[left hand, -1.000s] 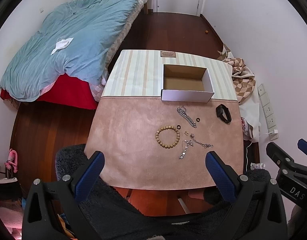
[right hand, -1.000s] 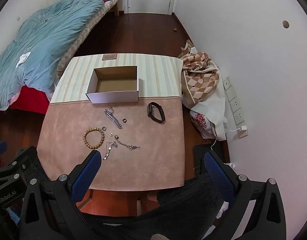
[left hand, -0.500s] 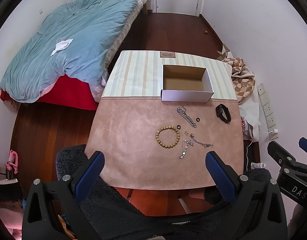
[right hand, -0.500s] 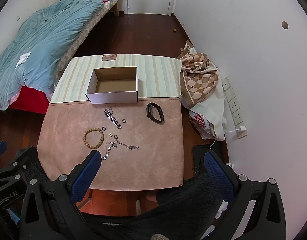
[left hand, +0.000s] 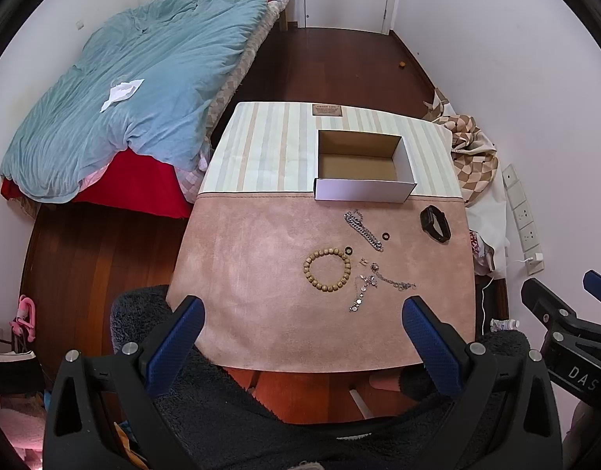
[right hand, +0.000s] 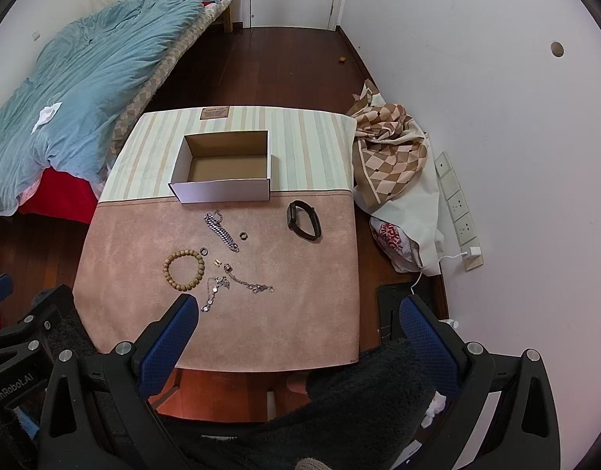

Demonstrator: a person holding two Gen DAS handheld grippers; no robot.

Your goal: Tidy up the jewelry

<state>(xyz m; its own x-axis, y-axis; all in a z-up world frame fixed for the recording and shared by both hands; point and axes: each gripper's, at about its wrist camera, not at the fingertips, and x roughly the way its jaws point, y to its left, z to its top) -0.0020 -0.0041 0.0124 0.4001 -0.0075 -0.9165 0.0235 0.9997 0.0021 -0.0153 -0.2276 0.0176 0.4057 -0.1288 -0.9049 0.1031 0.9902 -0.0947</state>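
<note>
Jewelry lies loose on the pink half of the table (left hand: 241, 258), near its middle; the box (left hand: 363, 190) stands empty beyond it on the striped half, open side up. Nothing has gone in yet.

Items: bead bracelet (left hand: 327, 270), a stiff-looking ring of beads, light, likely the easiest pick: pinch across one side of the loop. Heavy chain (left hand: 363, 230) lies in a diagonal line nearer the box; limp, will sag and swing, best taken mid-length. Thin chains (right hand: 237, 285) lie nearest the grippers, tangled together with small charms; fine, likely to snag and to drag a neighbour along. Two small dark rings (right hand: 243, 236) and a tiny gold piece sit between these, flat on the cloth and probably slippery for broad pads. Black band (right hand: 303, 225) lies apart to the right, rubbery in look, upright on edge; grip through the strap.

Left gripper (left hand: 300, 340): fingers wide apart, holding nothing, high above the near table edge, looking down over the spread. Right gripper (right hand: 298, 342): likewise spread and empty, same height, beside the left one. Dark fleecy sleeves show beneath both. Neither gripper is near any item.
</note>
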